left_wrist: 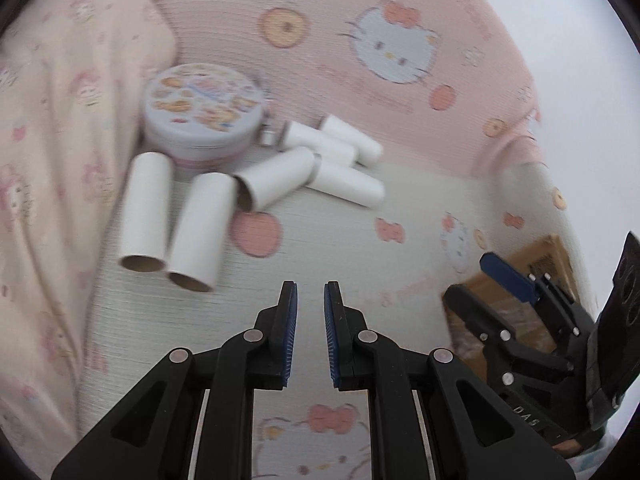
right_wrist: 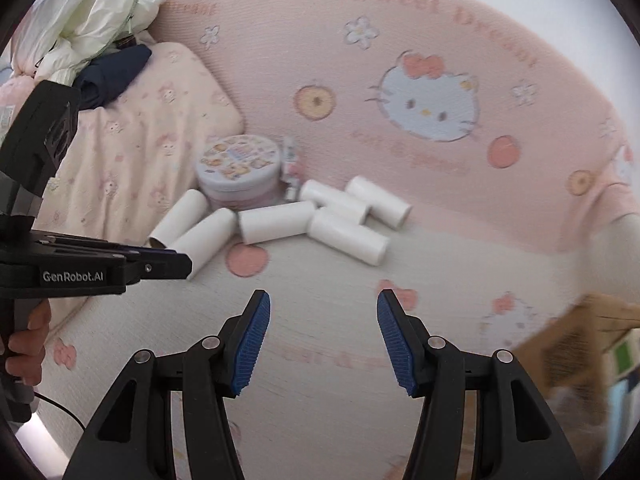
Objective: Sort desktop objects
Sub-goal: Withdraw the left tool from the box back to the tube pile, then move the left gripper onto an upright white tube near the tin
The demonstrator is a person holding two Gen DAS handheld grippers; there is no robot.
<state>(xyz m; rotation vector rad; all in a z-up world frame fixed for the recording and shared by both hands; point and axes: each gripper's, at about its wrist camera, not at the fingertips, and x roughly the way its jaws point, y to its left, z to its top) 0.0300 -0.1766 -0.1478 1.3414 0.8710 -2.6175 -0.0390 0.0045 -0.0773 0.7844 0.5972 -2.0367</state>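
Several white cardboard tubes lie in a loose pile on a Hello Kitty blanket, next to a round printed tin. A small bottle stands behind the tin. My left gripper hovers in front of the tubes, empty, with its jaws a narrow gap apart. My right gripper is wide open and empty, also short of the tubes. The right gripper shows at the right of the left wrist view. The left gripper shows at the left of the right wrist view.
A brown cardboard box sits at the right, off the blanket's edge. A pink patterned pillow lies to the left, with clothes heaped behind it. A pink blanket fold rises behind the tubes.
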